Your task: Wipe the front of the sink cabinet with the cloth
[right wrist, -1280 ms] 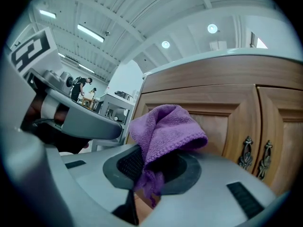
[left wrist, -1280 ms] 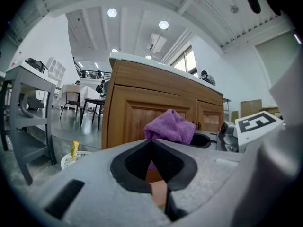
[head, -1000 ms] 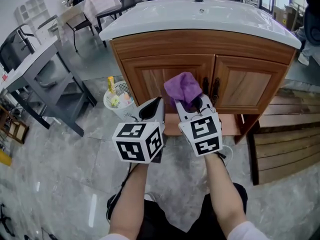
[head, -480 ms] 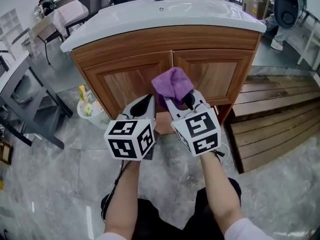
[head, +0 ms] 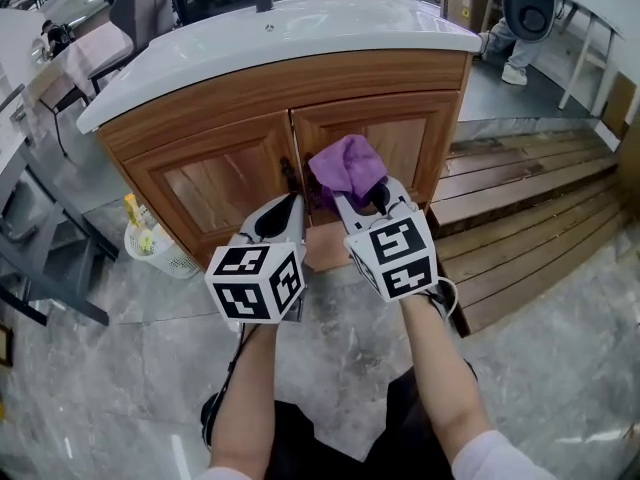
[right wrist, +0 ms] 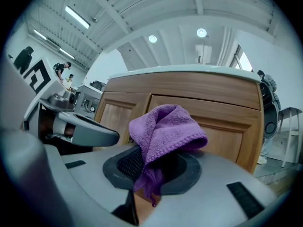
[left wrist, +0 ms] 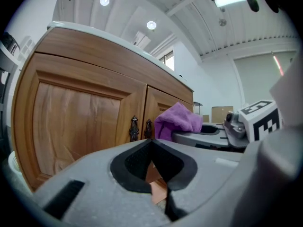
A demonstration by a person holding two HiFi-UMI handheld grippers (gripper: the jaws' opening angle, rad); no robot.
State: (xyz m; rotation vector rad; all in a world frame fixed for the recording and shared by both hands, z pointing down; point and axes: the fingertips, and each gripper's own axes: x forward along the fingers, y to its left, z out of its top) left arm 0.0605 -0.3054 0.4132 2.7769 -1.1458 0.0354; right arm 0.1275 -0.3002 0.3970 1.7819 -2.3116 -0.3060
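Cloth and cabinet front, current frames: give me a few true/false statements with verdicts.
1. The right claw is shut on the purple cloth. True.
2. The left claw holds a sponge. False: it is shut with nothing between its jaws.
3. Both cabinet doors are closed. True.
4. A white basket stands on the floor beside the cabinet. True.
5. The cloth lies on the floor. False: the right claw holds it up in front of the doors.
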